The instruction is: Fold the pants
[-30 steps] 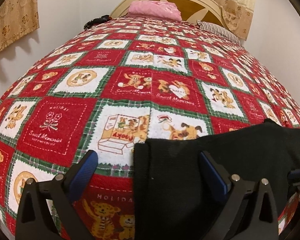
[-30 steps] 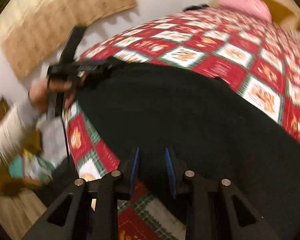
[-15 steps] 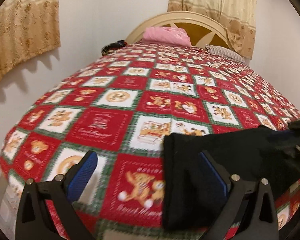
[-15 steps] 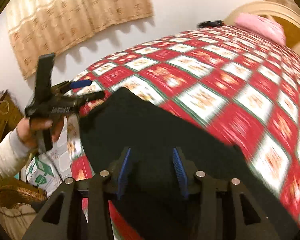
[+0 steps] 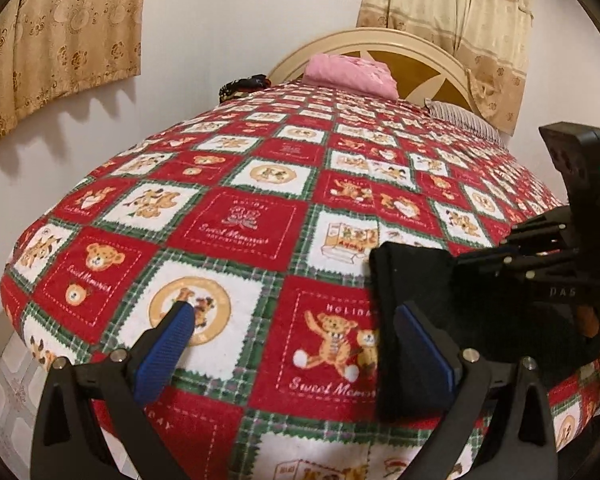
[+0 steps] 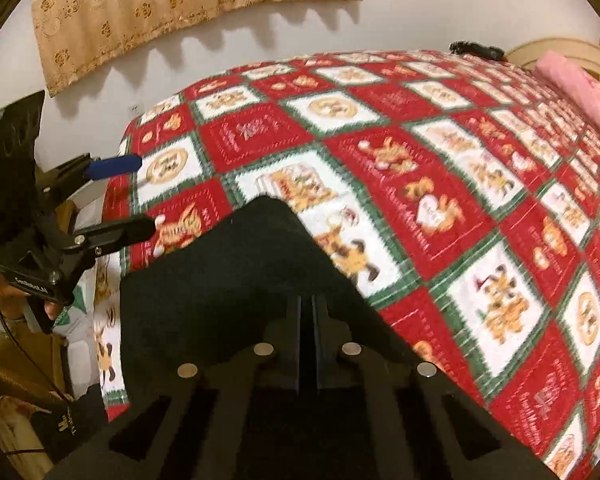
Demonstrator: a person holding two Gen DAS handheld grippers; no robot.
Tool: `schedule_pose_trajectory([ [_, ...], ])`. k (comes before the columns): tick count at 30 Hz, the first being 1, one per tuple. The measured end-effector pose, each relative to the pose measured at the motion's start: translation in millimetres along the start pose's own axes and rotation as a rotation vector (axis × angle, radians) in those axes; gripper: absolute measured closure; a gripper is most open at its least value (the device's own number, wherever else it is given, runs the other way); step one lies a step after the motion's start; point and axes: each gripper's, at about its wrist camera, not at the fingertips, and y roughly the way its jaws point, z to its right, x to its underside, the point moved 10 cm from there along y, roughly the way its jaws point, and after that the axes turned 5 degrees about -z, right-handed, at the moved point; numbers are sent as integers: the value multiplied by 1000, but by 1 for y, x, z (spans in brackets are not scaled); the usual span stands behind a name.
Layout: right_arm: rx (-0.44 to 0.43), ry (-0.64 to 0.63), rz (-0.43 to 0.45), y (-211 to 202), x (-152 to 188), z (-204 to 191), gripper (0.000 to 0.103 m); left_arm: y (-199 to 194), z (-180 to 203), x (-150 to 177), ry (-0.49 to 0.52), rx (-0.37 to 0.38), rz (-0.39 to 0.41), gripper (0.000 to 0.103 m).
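The black pants [image 5: 416,280] lie folded near the foot corner of the bed, on the red and white teddy-bear blanket [image 5: 236,232]. My left gripper [image 5: 296,336] is open and empty, hovering above the blanket with its right finger over the pants' left edge. It also shows in the right wrist view [image 6: 136,196], held off the bed's edge. My right gripper [image 6: 308,312] has its jaws together, low over the pants [image 6: 236,280]; I cannot tell whether cloth is pinched. It shows in the left wrist view [image 5: 540,256] over the pants.
A pink pillow [image 5: 352,74] and a striped pillow [image 5: 464,118] lie at the headboard [image 5: 416,54]. A dark item [image 5: 244,84] sits at the far left corner. Curtains [image 6: 180,4] hang on the wall. Boxes and a bag [image 6: 20,420] stand on the floor beside the bed.
My right gripper has closed and dropped low over the pants. My left gripper has drawn back and up from the pants, staying open.
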Motion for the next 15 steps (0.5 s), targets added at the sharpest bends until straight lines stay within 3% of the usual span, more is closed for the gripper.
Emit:
schedule_pose_trajectory([
  [5,12,78,5,6,-5,20,99,5,9,-6,26,-4,-1,0],
  [10,-34,36,-11,10,8,5,97,9,22,-3,64,1,-21,0],
  [12,-68,66,2,4,9,4,92,11,26,-3,80,-4,-28,0],
  [15,-49,40,25,-2,11,-1,80,11,29,-2,79,-10,-36,0],
])
